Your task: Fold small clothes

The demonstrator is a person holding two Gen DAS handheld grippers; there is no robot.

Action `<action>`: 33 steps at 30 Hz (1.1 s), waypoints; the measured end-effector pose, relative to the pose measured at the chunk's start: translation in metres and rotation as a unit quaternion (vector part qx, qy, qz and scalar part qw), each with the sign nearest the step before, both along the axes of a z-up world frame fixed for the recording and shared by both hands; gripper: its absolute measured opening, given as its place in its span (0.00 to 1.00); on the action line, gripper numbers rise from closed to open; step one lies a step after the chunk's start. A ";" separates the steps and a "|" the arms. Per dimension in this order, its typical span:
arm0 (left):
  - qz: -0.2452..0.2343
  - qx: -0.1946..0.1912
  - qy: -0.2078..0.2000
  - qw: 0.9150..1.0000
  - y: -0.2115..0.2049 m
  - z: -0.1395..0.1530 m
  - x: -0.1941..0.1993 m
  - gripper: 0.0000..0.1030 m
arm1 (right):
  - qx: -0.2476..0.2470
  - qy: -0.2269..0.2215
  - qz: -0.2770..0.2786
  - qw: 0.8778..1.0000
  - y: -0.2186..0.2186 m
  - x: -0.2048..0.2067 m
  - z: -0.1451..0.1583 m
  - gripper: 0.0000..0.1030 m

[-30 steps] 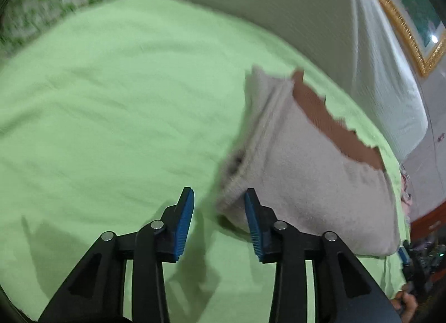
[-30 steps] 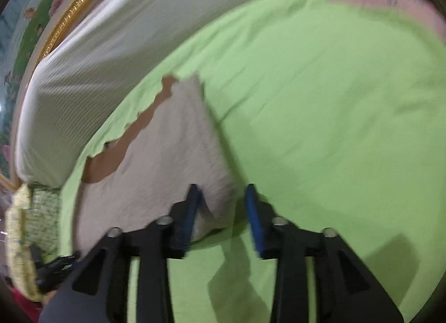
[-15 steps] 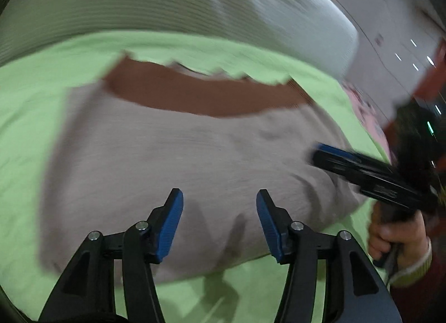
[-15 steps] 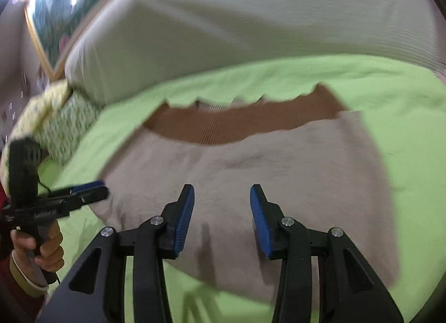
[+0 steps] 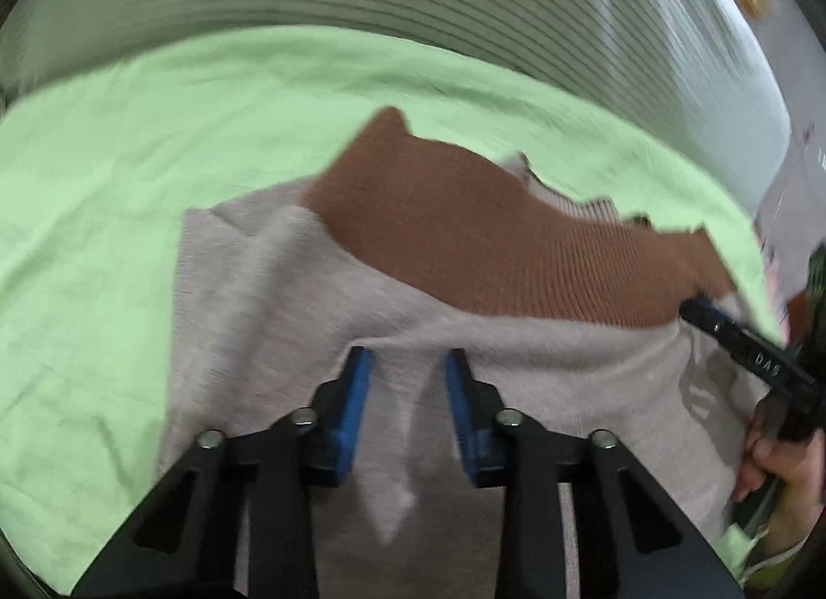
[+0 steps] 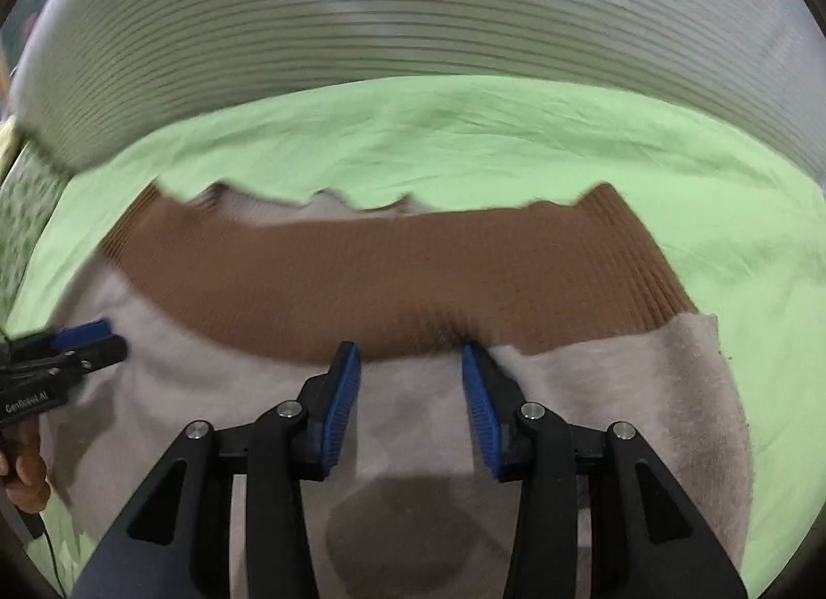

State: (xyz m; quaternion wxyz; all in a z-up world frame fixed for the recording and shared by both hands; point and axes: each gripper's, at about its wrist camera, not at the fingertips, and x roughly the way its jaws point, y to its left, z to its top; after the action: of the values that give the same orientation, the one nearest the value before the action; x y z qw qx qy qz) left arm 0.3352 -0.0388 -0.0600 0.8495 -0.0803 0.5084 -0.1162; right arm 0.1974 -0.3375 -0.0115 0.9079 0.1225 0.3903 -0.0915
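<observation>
1. Item. Grey-beige knit garment (image 6: 413, 418) w/ brown ribbed band (image 6: 392, 284), lying on the green sheet (image 6: 464, 139). The band runs along the far edge; a ribbed white cushion (image 6: 413, 15) lies beyond the sheet. In the left wrist view the garment's left part is lifted and rumpled, w/ the band slanting up to a peak at far left.

2. Left gripper (image 5: 408, 366). Jaws have just been closing; a raised ridge of the grey knit sits between the blue pads. Blur hides whether the pads actually press it: cannot tell. Seen from the right wrist view, at near left, its tips look almost together over the cloth.

3. Right gripper (image 6: 410, 366). Fingers apart, hovering over the seam where the grey body meets the band. Nothing clamped; pads not pressing the cloth.

4. Handling (judgement). Soft, light, limp knit; no stiffness, so it sags and bunches when lifted from one pt. Fuzzy surface should grip well, low slip. Not fragile, but the rib stretches if pulled hard.

5. Hold pts (judgement). Pinch a shallow ridge of fabric near the band, one pt per side, approx. level w/ each other; carry both together so the fold line stays straight.
</observation>
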 end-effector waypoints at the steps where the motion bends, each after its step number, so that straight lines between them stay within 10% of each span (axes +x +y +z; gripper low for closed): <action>1: 0.004 -0.009 -0.001 1.000 0.007 0.001 -0.002 0.26 | 0.008 -0.007 -0.011 1.000 -0.004 -0.002 0.002 0.40; 5: 0.055 0.012 -0.046 0.997 0.039 0.020 -0.030 0.54 | 0.036 -0.036 -0.031 0.998 -0.010 -0.026 0.013 0.43; 11: 0.076 -0.011 -0.027 0.997 0.073 0.019 -0.062 0.51 | 0.044 -0.034 -0.070 0.996 -0.029 -0.064 0.005 0.62; 14: 0.122 0.008 -0.046 0.991 0.082 0.036 -0.099 0.81 | 0.062 -0.075 -0.073 0.993 -0.021 -0.092 0.020 0.62; 26: 0.273 -0.162 0.057 0.947 0.105 -0.017 -0.167 0.87 | 0.086 -0.119 0.009 0.989 0.043 -0.134 0.015 0.62; 33: 0.263 -0.169 0.039 0.949 0.085 -0.021 -0.132 0.89 | 0.092 -0.129 0.012 0.987 0.051 -0.142 0.006 0.62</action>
State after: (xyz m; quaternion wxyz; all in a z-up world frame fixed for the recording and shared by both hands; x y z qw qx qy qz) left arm 0.2033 0.0460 -0.0809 0.8033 -0.3586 0.4745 0.0305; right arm 0.0553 -0.2869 -0.0054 0.9365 0.2115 0.2783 -0.0282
